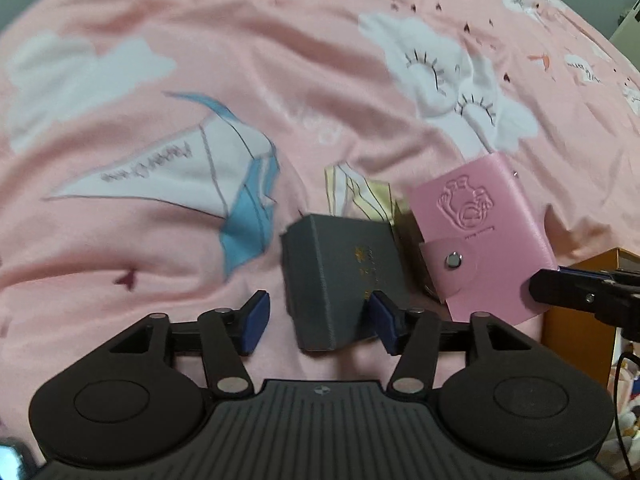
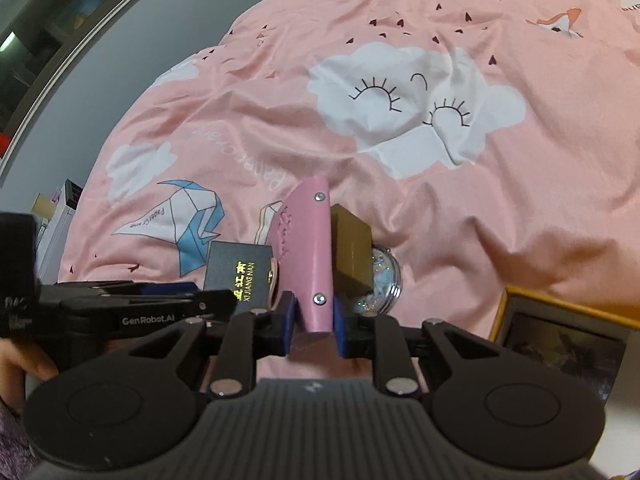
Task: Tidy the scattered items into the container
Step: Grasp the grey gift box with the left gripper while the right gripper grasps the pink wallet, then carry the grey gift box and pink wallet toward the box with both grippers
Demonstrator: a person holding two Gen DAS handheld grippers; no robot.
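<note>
Right wrist view shows the pink card wallet (image 2: 310, 256) standing on edge between the blue pads of the right gripper (image 2: 314, 326), which pinches it at its lower spine, the snap studs facing the camera. Just left of the wallet lies the dark grey box (image 2: 236, 270) with gold lettering, flat on the pink bedspread (image 2: 400, 200). Touching the wallet's right face is an olive-gold box (image 2: 352, 248), and behind that box, further right of the wallet, a clear round jar (image 2: 380, 280) of glittery bits peeks out. Well to the right of the wallet, at the bed's edge, sits the yellow-rimmed container (image 2: 560, 332). The left gripper's body reaches in from the left of the wallet, its tip over the grey box; a hand (image 2: 24, 360) holds it at the frame edge.

From the left wrist view, the wallet (image 1: 480, 240) hangs above the bedspread (image 1: 160, 80), the right gripper (image 1: 538, 286) clamped on its lower right corner. The grey box (image 1: 340, 276) sits just left of the wallet, between the spread jaws of the left gripper (image 1: 318, 320); one blue pad overlaps its near right corner, the other stands clear of it. This gripper points steeply down at the bed.
</note>
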